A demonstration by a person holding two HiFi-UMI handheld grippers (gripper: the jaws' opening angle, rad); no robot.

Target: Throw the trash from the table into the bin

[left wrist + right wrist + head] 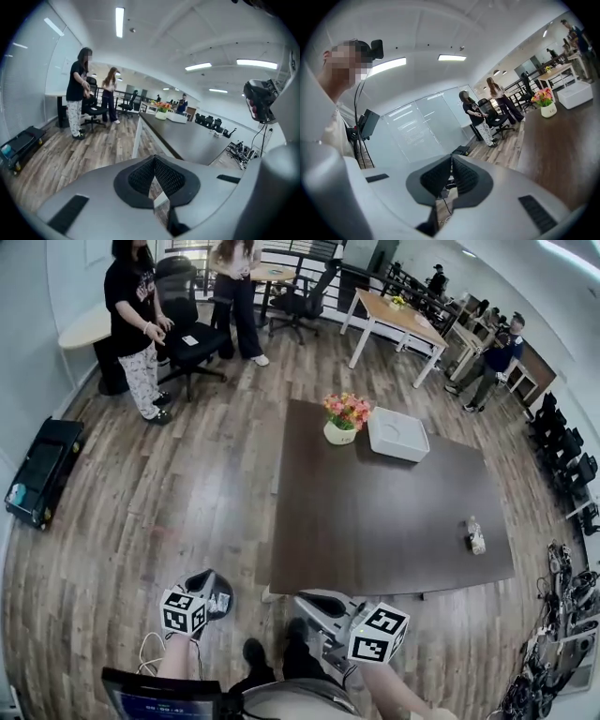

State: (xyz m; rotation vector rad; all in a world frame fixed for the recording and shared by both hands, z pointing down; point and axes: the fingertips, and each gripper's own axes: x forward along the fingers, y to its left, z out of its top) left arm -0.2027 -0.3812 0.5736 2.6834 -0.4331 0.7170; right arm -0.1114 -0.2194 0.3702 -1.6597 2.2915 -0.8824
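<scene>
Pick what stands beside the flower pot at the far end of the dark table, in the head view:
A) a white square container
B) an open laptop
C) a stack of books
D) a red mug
A: the white square container stands right next to the flower pot on the dark table. No laptop, mug or books are on that table.

You've a dark brown table (375, 512), a white box (397, 433), pink and orange flowers (348, 410) in a white pot (337, 434), and grey-brown wood-grain floor (159, 512).
</scene>
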